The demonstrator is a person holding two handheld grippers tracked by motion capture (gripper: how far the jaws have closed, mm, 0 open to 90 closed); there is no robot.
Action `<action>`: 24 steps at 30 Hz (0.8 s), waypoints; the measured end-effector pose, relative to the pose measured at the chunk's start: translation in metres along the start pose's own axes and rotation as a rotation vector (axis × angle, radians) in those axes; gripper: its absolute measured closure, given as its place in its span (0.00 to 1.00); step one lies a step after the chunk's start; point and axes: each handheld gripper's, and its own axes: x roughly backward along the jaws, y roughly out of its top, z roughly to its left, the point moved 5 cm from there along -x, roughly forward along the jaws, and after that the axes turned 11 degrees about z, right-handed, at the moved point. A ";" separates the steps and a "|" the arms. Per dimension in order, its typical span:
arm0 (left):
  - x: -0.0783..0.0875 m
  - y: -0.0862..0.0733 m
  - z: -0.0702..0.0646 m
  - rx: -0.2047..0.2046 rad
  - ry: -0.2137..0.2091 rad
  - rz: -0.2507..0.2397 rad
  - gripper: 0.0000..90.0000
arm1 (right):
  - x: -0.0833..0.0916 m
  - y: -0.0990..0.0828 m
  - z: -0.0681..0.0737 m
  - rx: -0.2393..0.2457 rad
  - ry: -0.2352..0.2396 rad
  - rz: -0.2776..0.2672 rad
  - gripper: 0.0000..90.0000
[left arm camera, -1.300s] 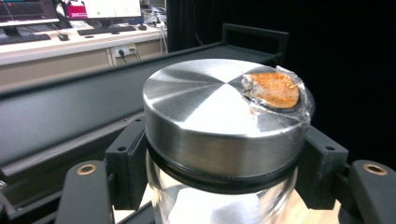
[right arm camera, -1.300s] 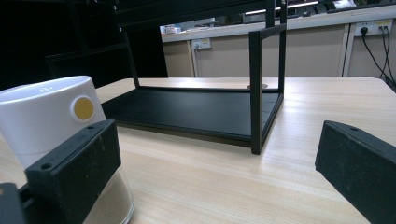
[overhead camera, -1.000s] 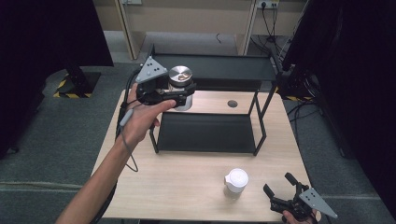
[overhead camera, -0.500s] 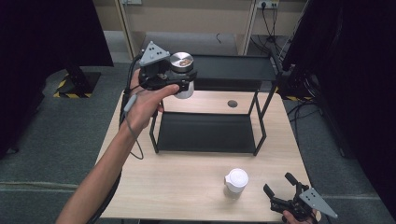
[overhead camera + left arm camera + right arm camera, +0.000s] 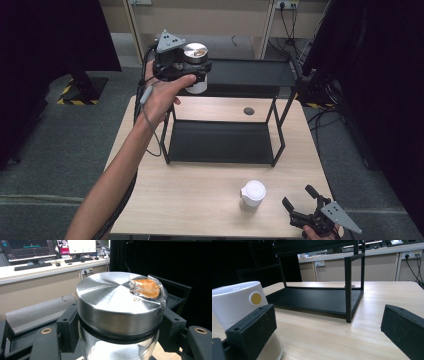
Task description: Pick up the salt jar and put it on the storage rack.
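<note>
Left gripper is up in the air with a glass jar clamped between its two black jaws, pads pressing the clear wall just under the lid, and what a lid it is: a round cap of brushed steel, broad and flat on top, with a crumpled scrap of clear film over an orange-brown patch near its rim, and a black band beneath it. Below that band the glass shows something pale inside. Grey three-cornered plate on top of the gripper, cable trailing down past the person's forearm. Jar and gripper hang level with the left end of the upper tier of a black metal shelf rack, a thin-legged frame with flat, matte trays, its lower tray below and to the right of the jar. Over on the other side, the right gripper sits low at the near edge of the pale wood-grain table, its jaws spread wide with nothing between them, the pads rough and dark. Just beside its left jaw stands a second jar, well apart from the first: smooth white cap with a small round yellow dot on the side, clear glass below holding a sandy beige fill.
</note>
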 end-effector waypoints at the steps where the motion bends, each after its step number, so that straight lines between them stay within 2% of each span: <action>1: -0.002 0.001 0.000 0.003 0.001 0.000 0.35 | 0.000 0.000 0.000 -0.001 0.000 -0.001 0.00; 13: -0.021 0.019 0.002 0.035 0.062 0.007 0.35 | 0.000 0.000 -0.001 -0.002 0.001 -0.001 0.00; 24: -0.040 0.023 0.006 0.061 0.102 0.016 0.35 | 0.001 0.000 -0.001 -0.001 0.001 -0.003 0.00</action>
